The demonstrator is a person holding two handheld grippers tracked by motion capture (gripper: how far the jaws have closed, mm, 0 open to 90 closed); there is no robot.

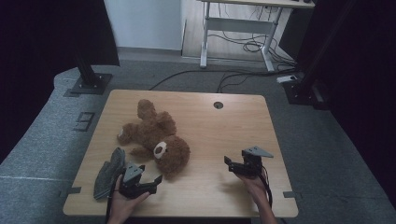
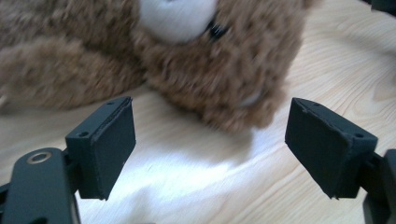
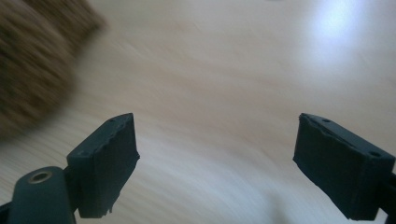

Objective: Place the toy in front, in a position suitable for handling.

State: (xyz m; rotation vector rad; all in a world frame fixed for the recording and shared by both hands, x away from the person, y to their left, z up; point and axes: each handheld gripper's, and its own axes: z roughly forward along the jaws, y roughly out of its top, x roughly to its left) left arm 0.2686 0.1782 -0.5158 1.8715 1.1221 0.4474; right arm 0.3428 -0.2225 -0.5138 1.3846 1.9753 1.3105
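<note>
Scene: a light wooden bench [image 1: 224,135] seen from above, a person's two hands entering from the near edge, each carrying a set of tongs.
Teddy bear: a brown plush teddy bear [image 1: 156,137] lies on the left half of the bench, its head with the pale muzzle turned toward the near edge, its limbs sprawled toward the far side.
Left tongs: the left tongs [image 1: 156,182] sit low over the bench at the near left, just beside the bear's head and aimed toward it.
Left tongs, state: in the left gripper view the two black pads stand wide apart with bare wood between them; nothing is gripped. The bear's furry head [image 2: 219,65] rises close beyond the pads, not touching either of them.
Right tongs: the right tongs [image 1: 229,163] hover at the near right of the bench, well apart from the bear, pointing left toward it.
Right tongs, state: in the right gripper view the pads are spread wide over plain wood, holding nothing; a blurred patch of brown fur [image 3: 32,70] shows at the upper left.
Grey cloth: a folded grey cloth [image 1: 108,172] lies at the near left of the bench, just beside the left hand [image 1: 122,205].
Bench detail: a round cable hole [image 1: 218,105] near the far edge.
Background: grey carpeted floor and a second desk [image 1: 247,21] with loose cables under it.
</note>
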